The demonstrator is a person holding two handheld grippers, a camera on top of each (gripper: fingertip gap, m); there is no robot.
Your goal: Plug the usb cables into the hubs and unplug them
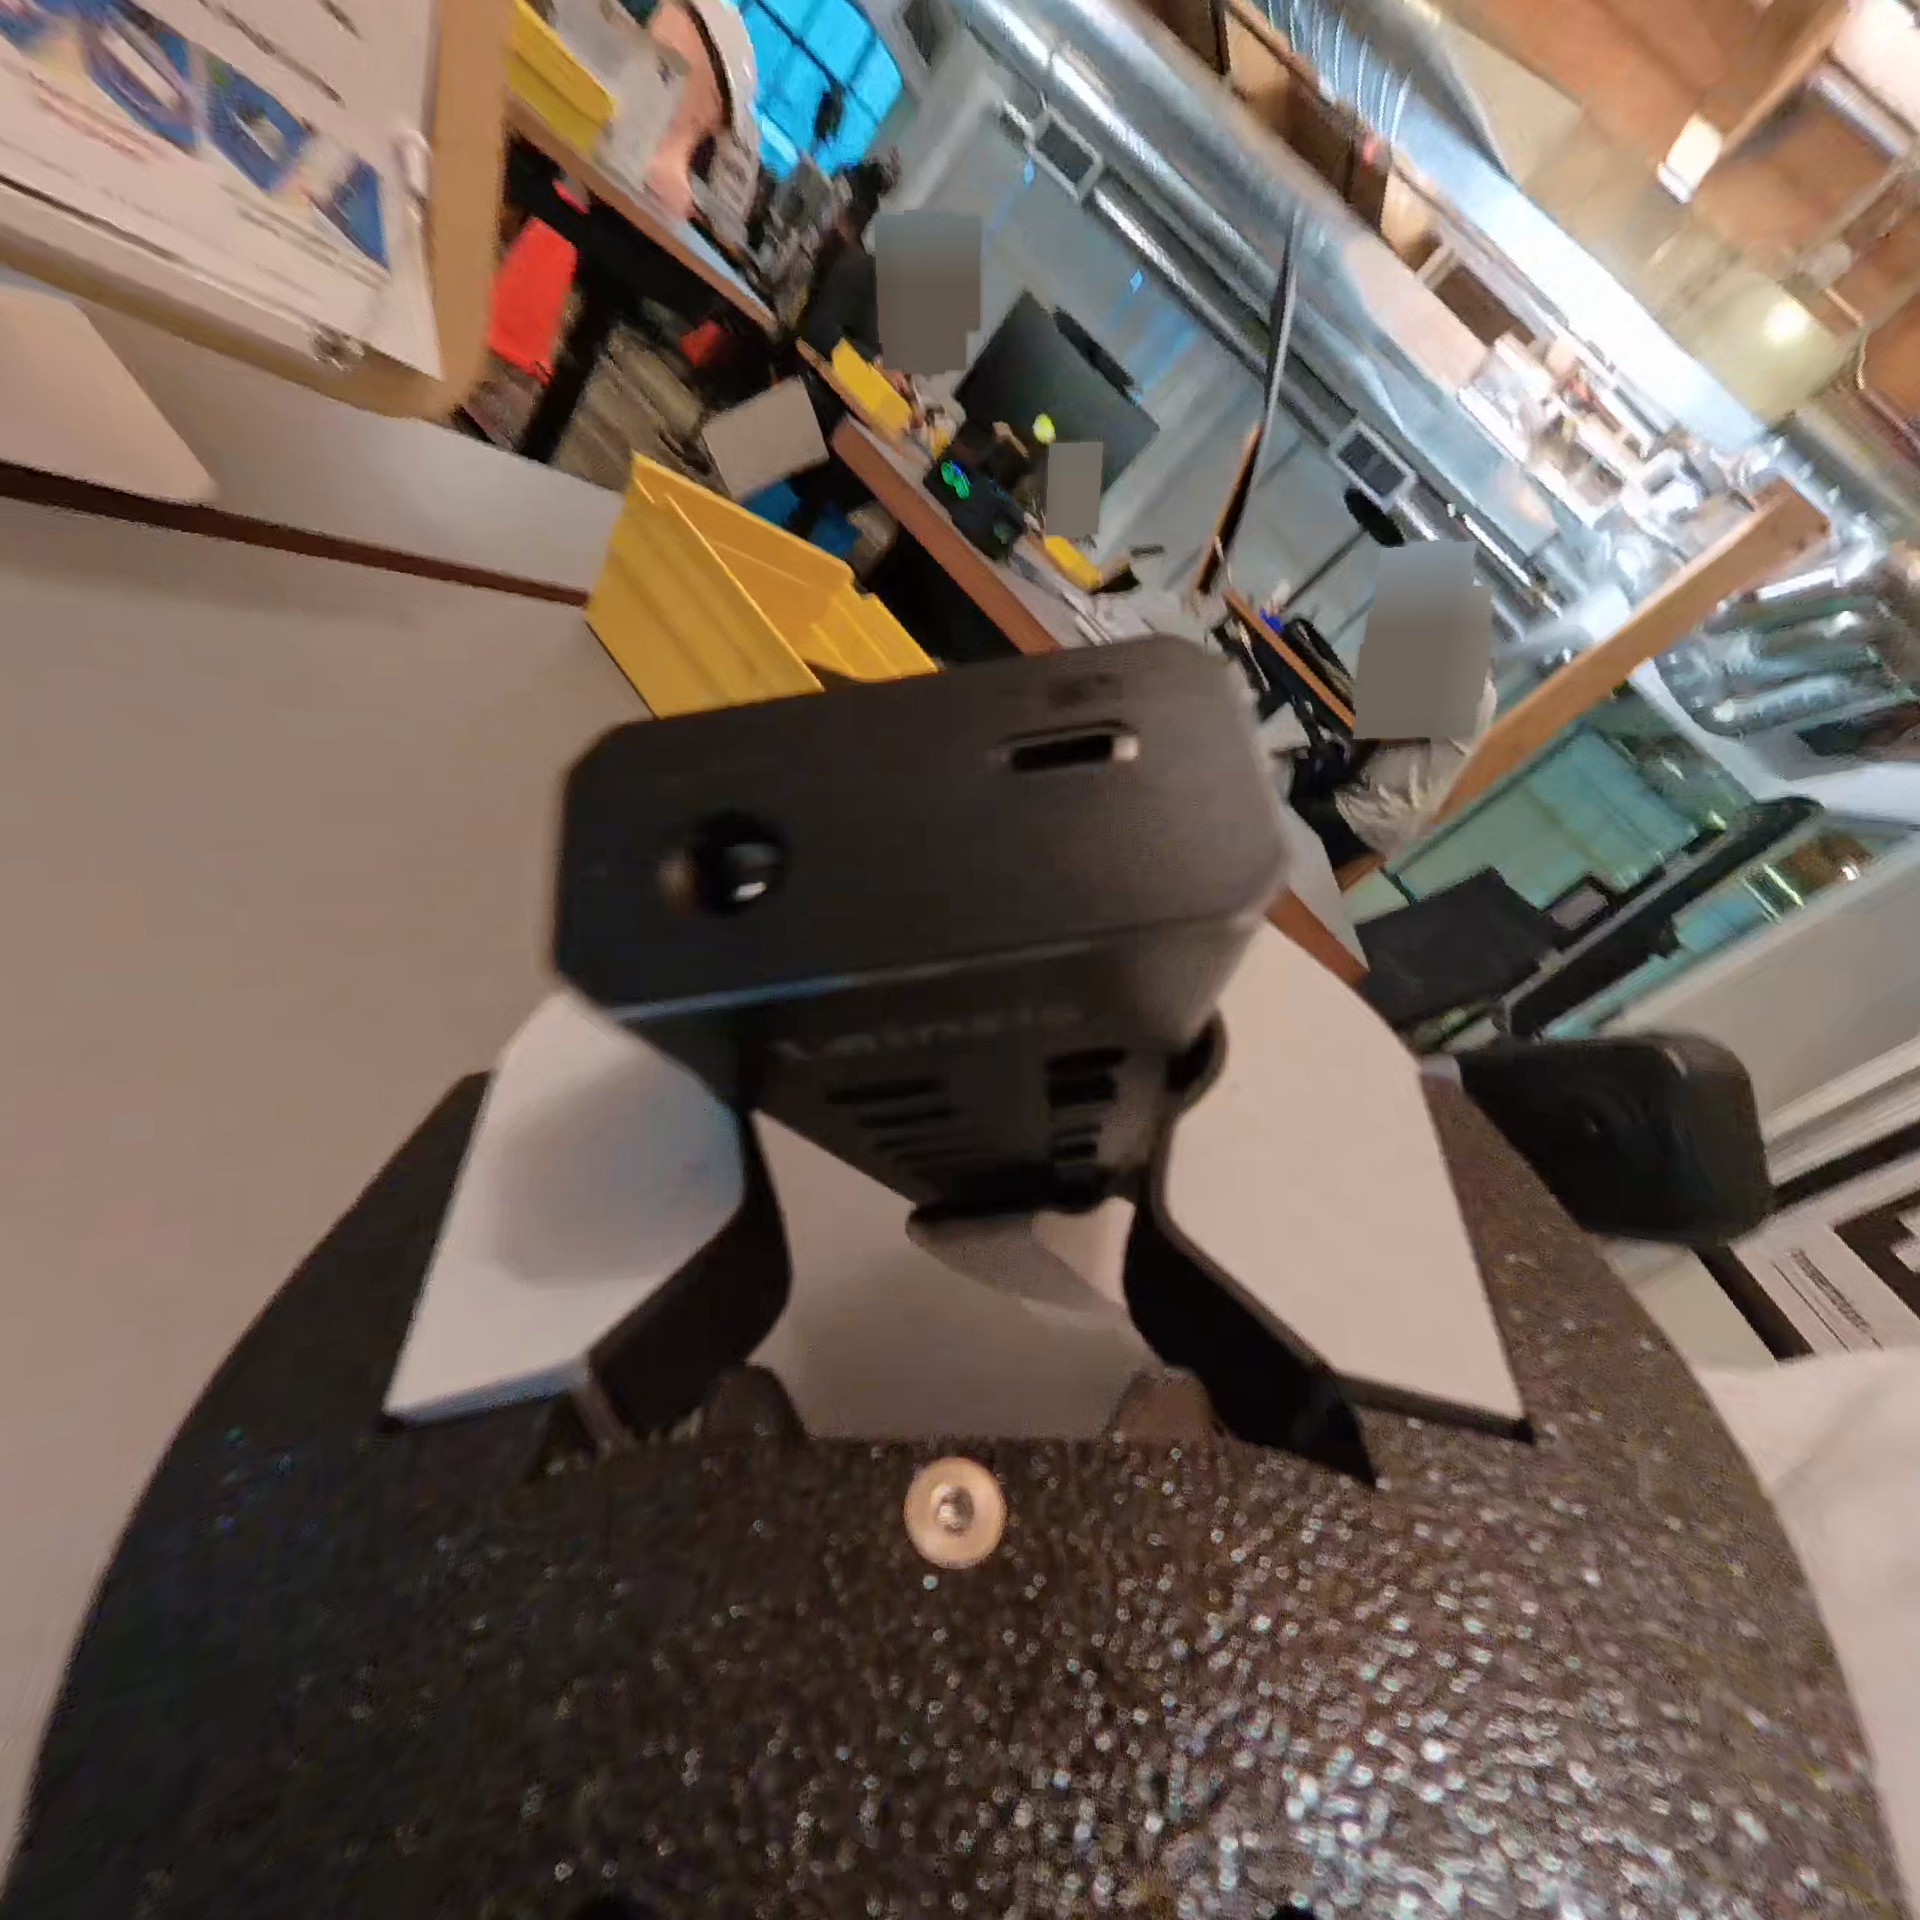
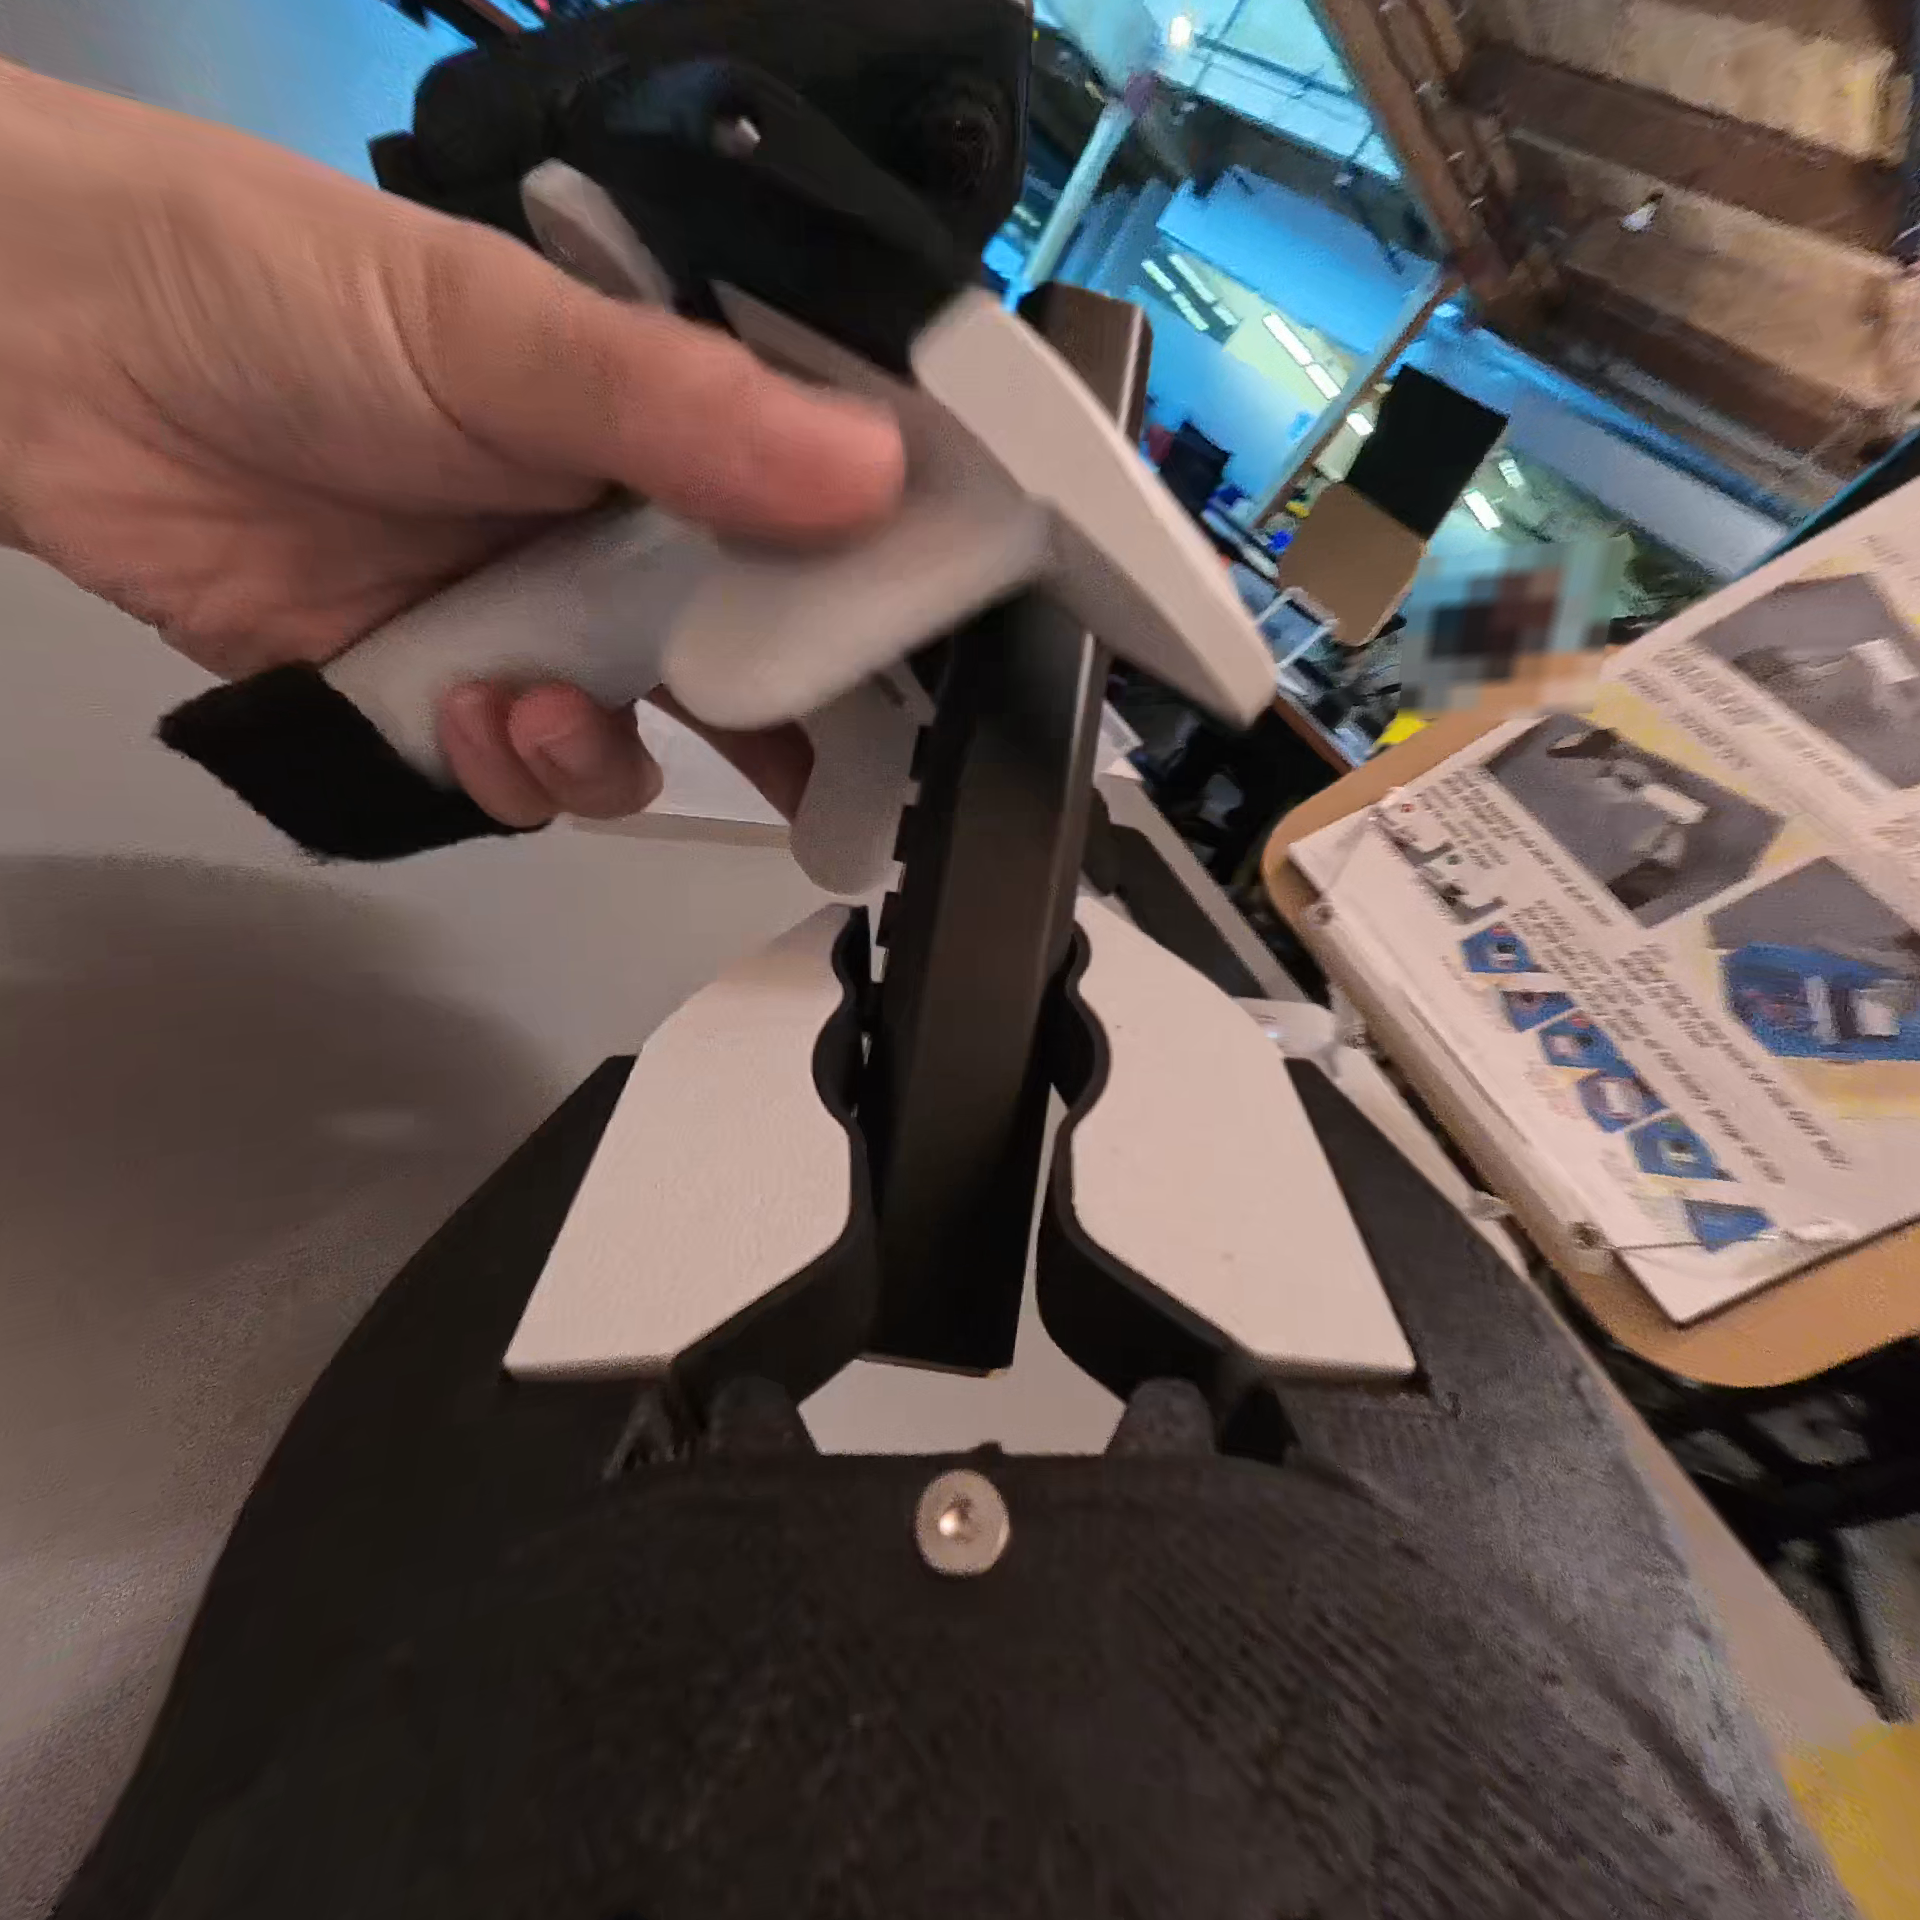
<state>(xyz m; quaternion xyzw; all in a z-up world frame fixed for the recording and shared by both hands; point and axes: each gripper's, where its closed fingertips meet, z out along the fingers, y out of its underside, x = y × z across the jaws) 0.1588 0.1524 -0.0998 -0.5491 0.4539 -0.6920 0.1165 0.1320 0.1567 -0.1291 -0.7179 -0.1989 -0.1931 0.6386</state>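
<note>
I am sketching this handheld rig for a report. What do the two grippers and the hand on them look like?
Each gripper, left gripper and right gripper, has a speckled black textured body with a silver screw, flat white finger plates and black inner pads. The right wrist view shows the left one's pale grey handle and black strap, held by a bare hand; no sleeve or cable shows.

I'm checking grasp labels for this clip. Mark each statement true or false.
1. The left gripper is shut on the black hub. True.
2. The right gripper is open and holds nothing. False: it clamps the black hub edge-on.
3. A cable is plugged into the hub's slot port. False: the port is empty.
4. A yellow bin stands behind the hub. True.
</note>
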